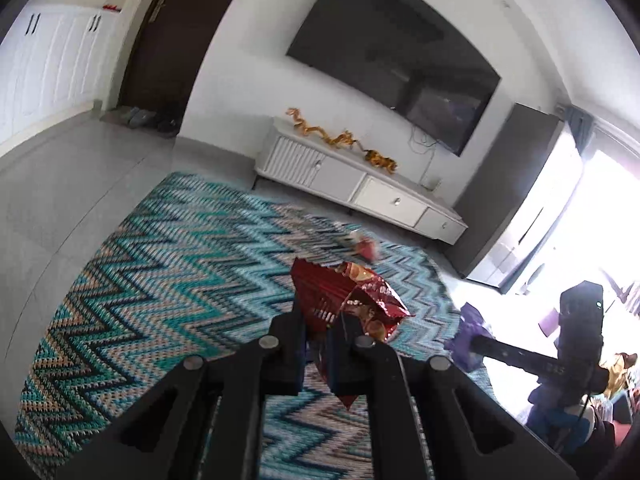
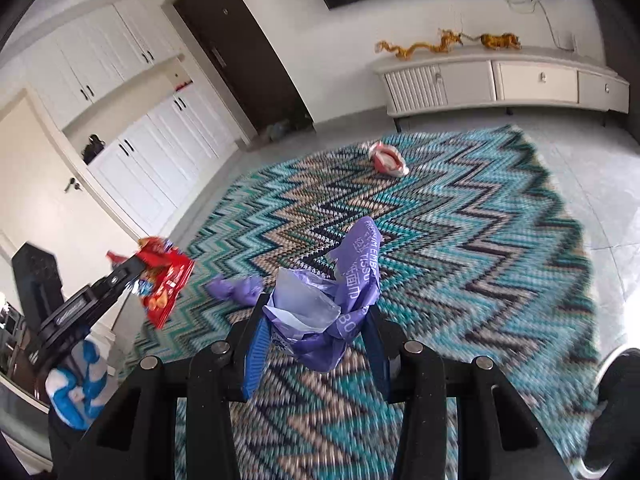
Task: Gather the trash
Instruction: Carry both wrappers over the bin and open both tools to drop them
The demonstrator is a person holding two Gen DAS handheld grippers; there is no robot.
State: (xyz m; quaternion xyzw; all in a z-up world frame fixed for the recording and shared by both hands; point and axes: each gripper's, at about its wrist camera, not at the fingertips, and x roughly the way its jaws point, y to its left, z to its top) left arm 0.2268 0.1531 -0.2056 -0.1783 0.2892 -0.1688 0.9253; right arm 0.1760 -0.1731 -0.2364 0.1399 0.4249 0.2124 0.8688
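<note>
- Bright daylight pours in from the tall glass window (image 1: 592, 216) at the right edge of the left wrist view, blown out to pure white.
- The teal zigzag-patterned woven rug (image 2: 460, 240) is smeared with motion blur, strongest near the bottom.
- Fisheye curvature bends walls; corners darken to black.

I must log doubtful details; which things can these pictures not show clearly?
- Pink wrapper on the rug: motion-blurred in left view, small in right; print unreadable.
- Red snack bag: lower part hidden between the left jaws.
- Purple tissue wrapper: lettering crumpled, partly legible.
</note>
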